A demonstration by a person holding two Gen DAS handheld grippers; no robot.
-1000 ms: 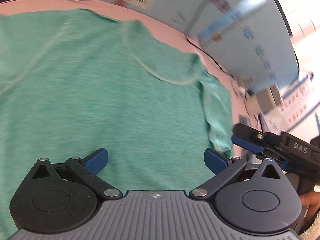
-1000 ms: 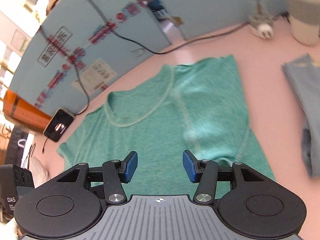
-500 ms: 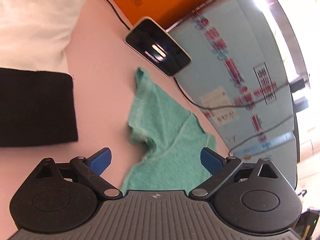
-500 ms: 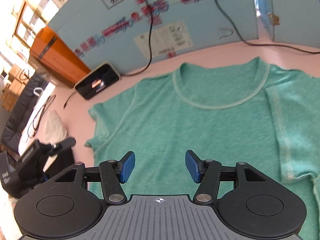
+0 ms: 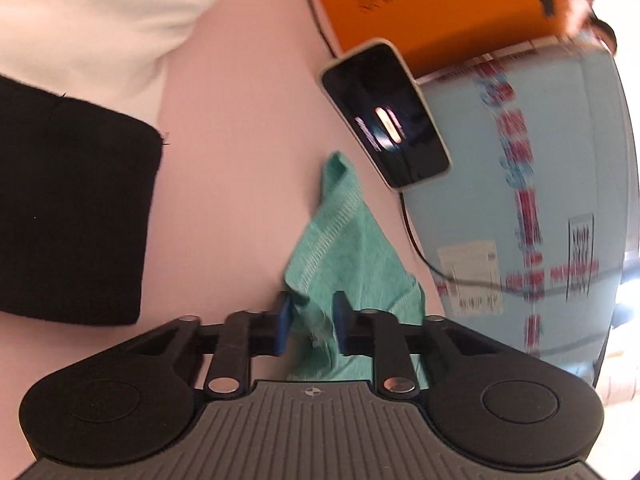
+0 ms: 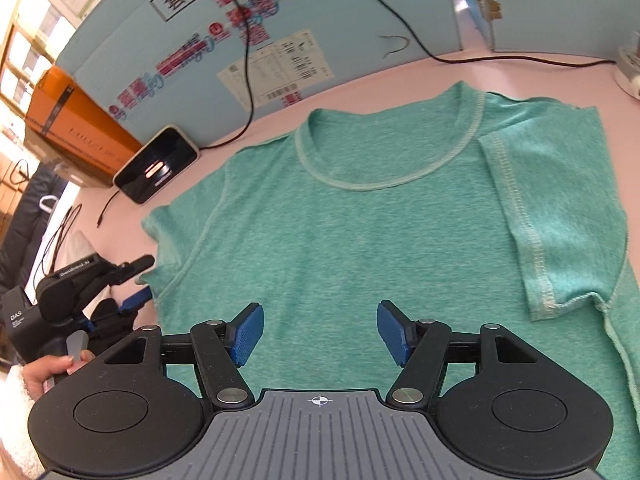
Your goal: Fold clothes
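The green T-shirt's [image 6: 360, 240] sleeve [image 5: 340, 248] has just been clamped by the left claw [image 5: 310, 326]; above the shirt, the right claw [image 6: 320, 332] is held apart, just widened.

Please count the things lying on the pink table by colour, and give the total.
Green: 1, the T-shirt
Black: 2, the folded black cloth and the phone
White: 1, the white cloth
Orange: 1, the box
Total: 5
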